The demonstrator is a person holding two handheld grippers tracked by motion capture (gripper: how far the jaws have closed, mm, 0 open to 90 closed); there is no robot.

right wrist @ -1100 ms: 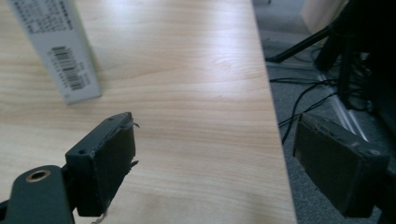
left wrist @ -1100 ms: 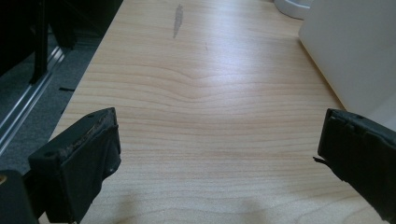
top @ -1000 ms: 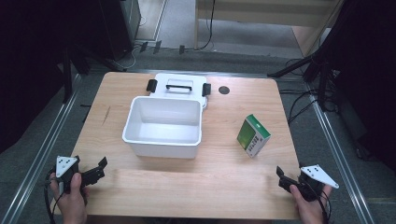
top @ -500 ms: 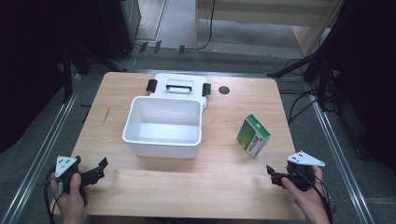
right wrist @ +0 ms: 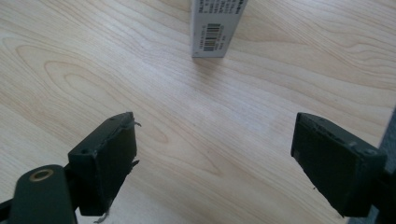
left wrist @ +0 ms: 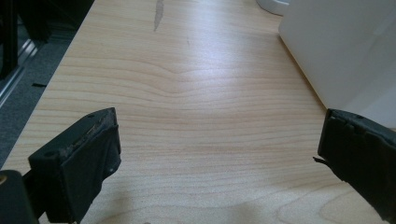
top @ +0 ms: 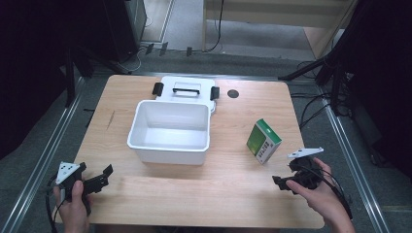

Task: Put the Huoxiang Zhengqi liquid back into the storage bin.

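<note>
The right gripper point(top: 283, 183), jaws apart and empty, has been brought inward; the box point(right wrist: 217, 25) is now just ahead, likely the next pickup.

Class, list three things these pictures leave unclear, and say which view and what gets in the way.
1. Box print: right gripper view, top edge cuts it off; the small text is unreadable.
2. Lid front: high view, the bin covers it.
3. Bin inside: left gripper view, its outer wall faces the camera.
</note>
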